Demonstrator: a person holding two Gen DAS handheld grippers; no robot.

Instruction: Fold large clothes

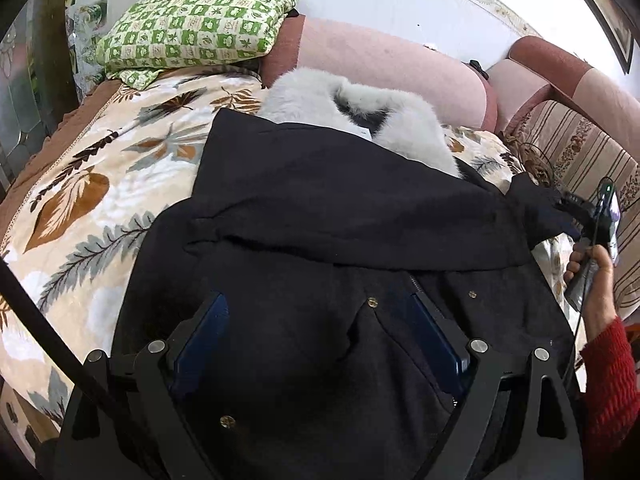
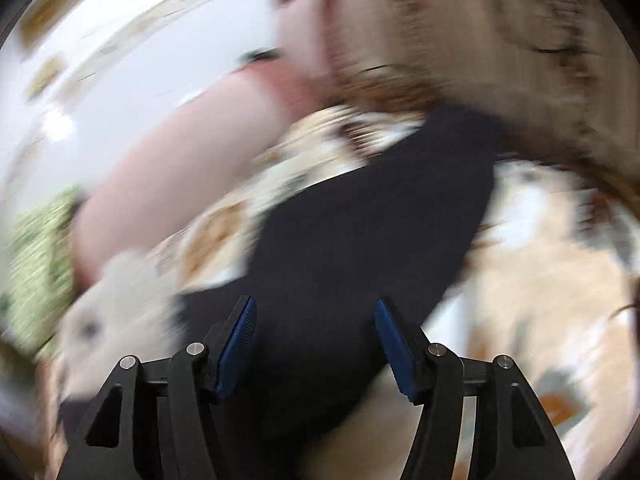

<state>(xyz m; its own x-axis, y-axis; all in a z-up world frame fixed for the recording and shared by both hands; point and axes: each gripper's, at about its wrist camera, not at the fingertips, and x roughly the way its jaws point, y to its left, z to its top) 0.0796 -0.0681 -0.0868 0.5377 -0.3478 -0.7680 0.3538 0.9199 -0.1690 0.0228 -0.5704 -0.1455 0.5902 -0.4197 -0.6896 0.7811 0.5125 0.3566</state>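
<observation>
A large dark navy coat (image 1: 340, 216) with a grey-white fur collar (image 1: 304, 96) lies on a leaf-patterned sofa cover (image 1: 96, 184). One sleeve is folded across its chest. My left gripper (image 1: 320, 312) is open wide, low over the coat's lower front with its brass snaps. My right gripper (image 2: 316, 316) is open, over a dark sleeve (image 2: 372, 216); that view is motion-blurred. In the left wrist view the right gripper (image 1: 576, 208) sits at the sleeve's end, held by a hand with a red cuff.
A folded green checked quilt (image 1: 200, 24) lies at the sofa's far left. Pink bolster cushions (image 1: 384, 64) line the back, with a white wall behind. A striped armrest cover (image 1: 588, 152) is on the right.
</observation>
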